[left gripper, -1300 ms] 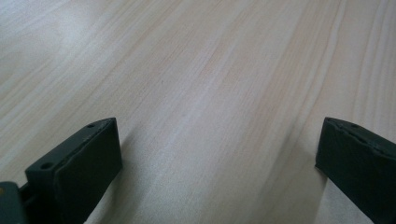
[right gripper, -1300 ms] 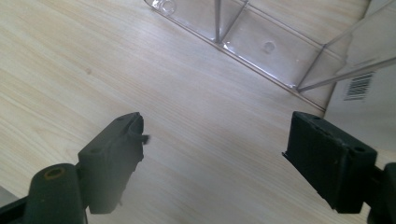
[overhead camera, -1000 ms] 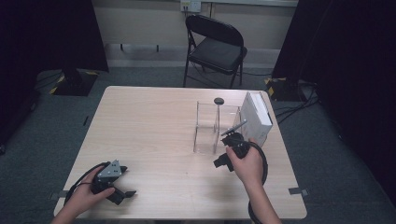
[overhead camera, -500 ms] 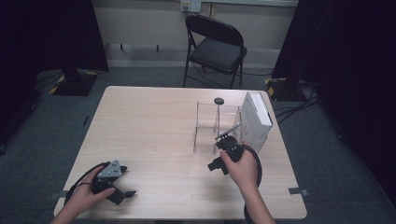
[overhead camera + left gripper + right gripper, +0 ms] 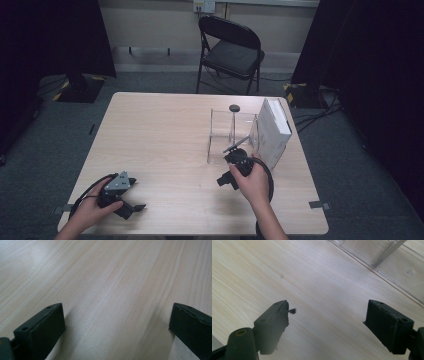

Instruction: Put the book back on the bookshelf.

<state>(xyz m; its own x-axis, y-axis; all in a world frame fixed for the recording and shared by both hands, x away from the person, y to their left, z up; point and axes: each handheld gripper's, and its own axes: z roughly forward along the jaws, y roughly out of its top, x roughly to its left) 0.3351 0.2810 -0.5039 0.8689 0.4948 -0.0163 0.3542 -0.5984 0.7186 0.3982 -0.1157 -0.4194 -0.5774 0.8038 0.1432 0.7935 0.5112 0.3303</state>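
Observation:
My left gripper rests at the table's near left corner in the person's left hand. Its jaws stand wide open over bare wood. My right gripper is held just in front of a clear acrylic stand, tilted down toward the tabletop. Its jaws are wide apart with nothing between them. A tiny dark stub sticks out from the left pad. The stand's clear base shows in the right gripper view's top right corner, apart from the jaws.
A thin post with a black round knob rises inside the stand. A white box stands upright right of it, near the table's right edge. A folding chair is beyond the wooden table.
The right hand has drawn its gripper back toward the person and slightly left, away from the clear stand. The left hand has not moved.

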